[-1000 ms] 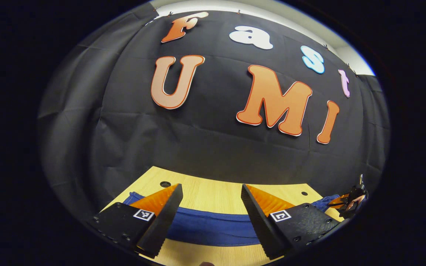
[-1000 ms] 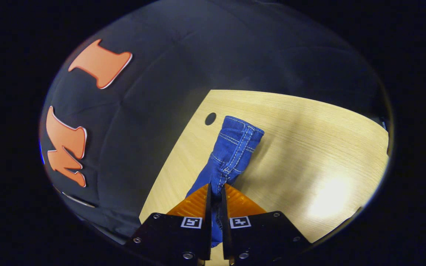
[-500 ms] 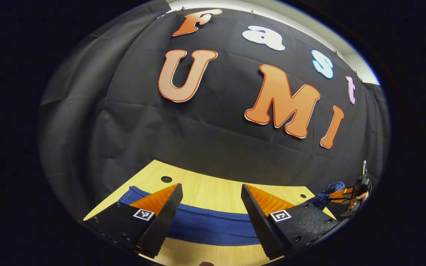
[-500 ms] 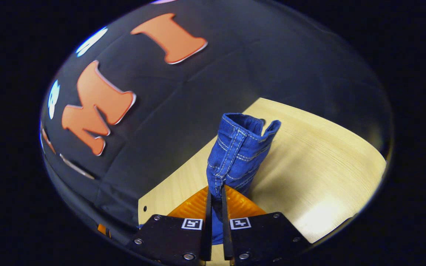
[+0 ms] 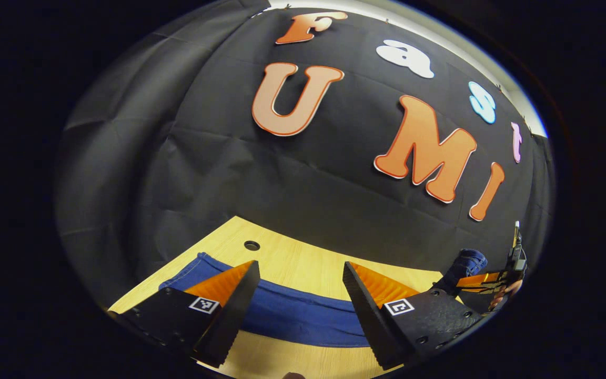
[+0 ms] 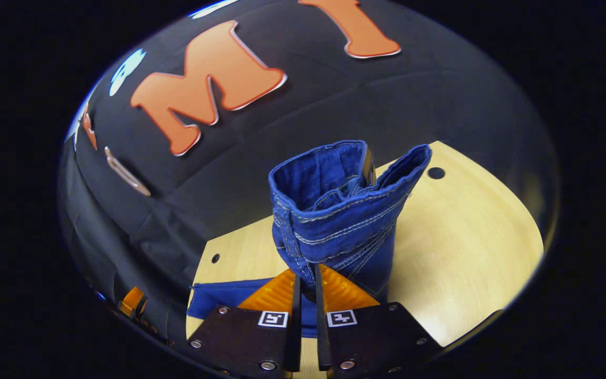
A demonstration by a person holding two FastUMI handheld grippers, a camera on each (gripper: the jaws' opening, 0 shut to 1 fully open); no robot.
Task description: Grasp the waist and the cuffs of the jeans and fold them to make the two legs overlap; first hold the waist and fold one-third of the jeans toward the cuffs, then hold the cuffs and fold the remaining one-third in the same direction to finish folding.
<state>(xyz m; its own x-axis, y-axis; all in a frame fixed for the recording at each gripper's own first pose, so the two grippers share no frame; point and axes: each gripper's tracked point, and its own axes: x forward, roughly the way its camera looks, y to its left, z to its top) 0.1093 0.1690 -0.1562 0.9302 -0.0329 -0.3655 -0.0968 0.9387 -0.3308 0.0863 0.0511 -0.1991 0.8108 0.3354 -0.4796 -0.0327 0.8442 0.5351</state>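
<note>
Blue jeans (image 5: 303,318) lie as a long band across the wooden table (image 5: 282,358). My left gripper (image 5: 299,266) hovers open just above the band, a finger on each side, holding nothing. My right gripper (image 6: 306,273) is shut on one stitched end of the jeans (image 6: 340,216), which stands up off the table with its opening gaping toward the camera. The rest of the jeans (image 6: 219,297) trails flat to the lower left. In the left gripper view, the right gripper (image 5: 487,280) is at the far right, with the raised denim end (image 5: 466,262) above it.
The table (image 6: 466,237) has small round holes (image 5: 252,245) (image 6: 436,172) near its far corners. The black cloth wall stands right behind its far edge. The left gripper (image 6: 132,301) peeks in at the lower left of the right gripper view.
My right gripper has lifted the stitched end off the table and swung it round toward the rest of the jeans. The left gripper stays open over the band, shifting only slightly.
</note>
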